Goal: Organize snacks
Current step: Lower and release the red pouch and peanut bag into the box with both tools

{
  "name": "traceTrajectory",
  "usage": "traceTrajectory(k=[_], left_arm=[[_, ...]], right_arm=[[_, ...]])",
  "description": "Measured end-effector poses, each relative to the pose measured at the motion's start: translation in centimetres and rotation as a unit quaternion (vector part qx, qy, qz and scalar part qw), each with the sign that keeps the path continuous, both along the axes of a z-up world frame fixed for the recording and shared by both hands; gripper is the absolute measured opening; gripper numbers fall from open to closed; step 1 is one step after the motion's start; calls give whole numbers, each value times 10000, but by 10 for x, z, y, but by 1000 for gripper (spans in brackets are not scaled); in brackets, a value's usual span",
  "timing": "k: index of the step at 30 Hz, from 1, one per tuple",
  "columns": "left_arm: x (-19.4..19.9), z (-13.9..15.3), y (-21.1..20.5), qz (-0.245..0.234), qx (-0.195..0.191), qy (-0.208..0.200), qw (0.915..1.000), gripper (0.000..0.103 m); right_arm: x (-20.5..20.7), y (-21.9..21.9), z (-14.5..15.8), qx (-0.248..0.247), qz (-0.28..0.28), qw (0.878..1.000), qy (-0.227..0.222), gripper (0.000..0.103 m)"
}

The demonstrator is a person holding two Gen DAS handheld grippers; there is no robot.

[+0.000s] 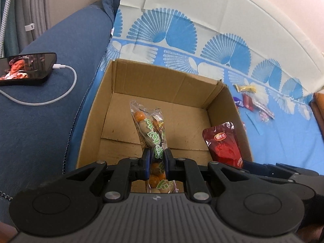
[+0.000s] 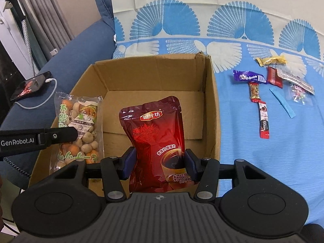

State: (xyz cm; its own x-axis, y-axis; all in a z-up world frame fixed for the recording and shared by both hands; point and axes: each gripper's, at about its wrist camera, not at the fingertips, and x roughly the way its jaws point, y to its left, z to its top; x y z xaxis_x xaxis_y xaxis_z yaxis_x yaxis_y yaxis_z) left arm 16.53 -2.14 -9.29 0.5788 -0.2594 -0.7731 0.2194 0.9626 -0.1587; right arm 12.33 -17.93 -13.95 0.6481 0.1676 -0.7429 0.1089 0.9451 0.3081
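- Cardboard box (image 2: 210, 93) sits open on the blue patterned bed sheet (image 2: 263, 162), toward the sheet's left edge beside the blue cushion (image 1: 50, 111); its floor is bare.
- Red drink-mix pouch (image 2: 156, 137) hangs over the box, clamped by its side edges in the right hand-held gripper (image 2: 158, 164). Soft, crinkly, likely light and slippery; gripping lower down looks sensible.
- Clear bag of mixed rice crackers (image 1: 150, 129), over the box too, pinched flat in the left hand-held gripper (image 1: 157, 159), jaws nearly together. Floppy film, brittle contents: squeeze gently.
- Small loose wrapped candies (image 2: 263, 85) wait right of the box on the sheet.
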Motion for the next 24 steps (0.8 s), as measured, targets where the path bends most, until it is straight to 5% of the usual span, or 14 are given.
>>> traceTrajectory(k=[8,10,11,12,15,24], left_arm=[[11,-11,-2,-74,158,105,9998,16],[10,-10,-3,-47,256,11,9997,45],[10,-9,-4,-6,353,-19,9994,87],[7,-6,-3,96,442,-96,9989,102],[-5,3,2,226,465,-338,9981,103],[-55,7,9,347,556,66,9978,103]], right_arm=[[11,-1,-5,59,-110,9999,76,60],[12,-4,-6,156,-182,9997,68,74],[11,-6,-5,190,-270,9994,58,81],[11,-8,-4,235,-322,9992,49,84],[7,-12,0,309,-363,9989,47,86],[-48,0,17,-62,-167,9998,110,91]])
